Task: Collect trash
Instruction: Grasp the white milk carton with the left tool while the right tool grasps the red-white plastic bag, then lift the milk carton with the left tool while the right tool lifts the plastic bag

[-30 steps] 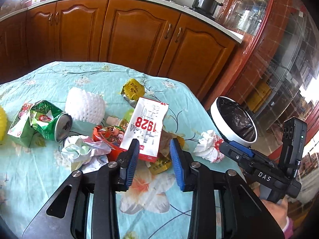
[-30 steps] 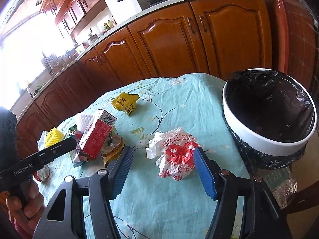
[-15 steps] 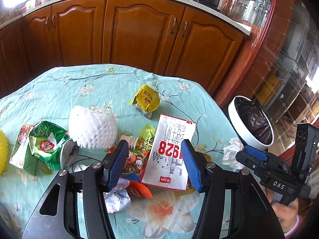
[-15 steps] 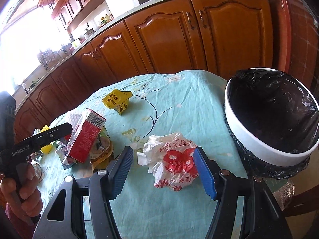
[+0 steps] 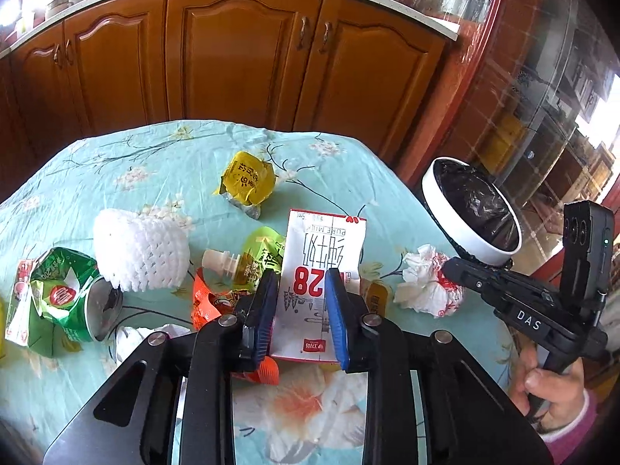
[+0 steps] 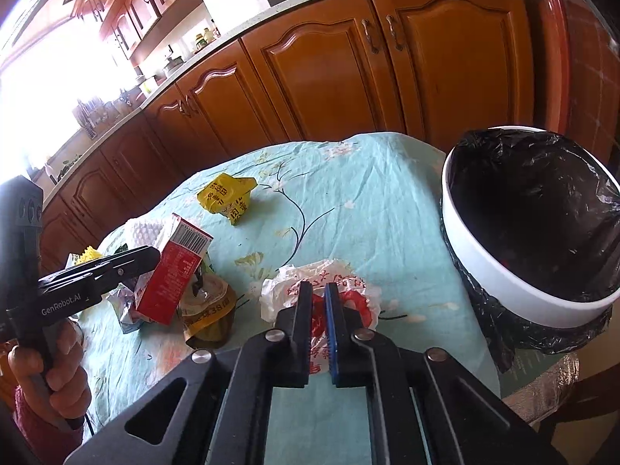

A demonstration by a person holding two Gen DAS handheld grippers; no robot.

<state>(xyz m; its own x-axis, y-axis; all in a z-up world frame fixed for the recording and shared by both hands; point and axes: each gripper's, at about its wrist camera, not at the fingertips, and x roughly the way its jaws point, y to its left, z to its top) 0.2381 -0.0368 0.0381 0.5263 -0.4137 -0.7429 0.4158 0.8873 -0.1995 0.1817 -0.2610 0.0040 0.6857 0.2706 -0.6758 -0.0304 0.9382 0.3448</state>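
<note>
Left gripper point(image 5: 301, 283) clamps "PURE MILK" carton point(image 5: 323, 255) marked "28".

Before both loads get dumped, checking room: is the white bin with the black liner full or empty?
Nearly empty: the white bin's black liner shows bare inside, apart from some small red specks low down.

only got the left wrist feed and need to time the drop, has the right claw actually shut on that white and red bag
observer: Yes. The right claw is shut, pinching the middle of the crumpled bag.
operator: whats hidden behind my carton
observer: A squashed cup with a brownish foil lid sits against the carton, whose far face is red with a barcode.
</note>
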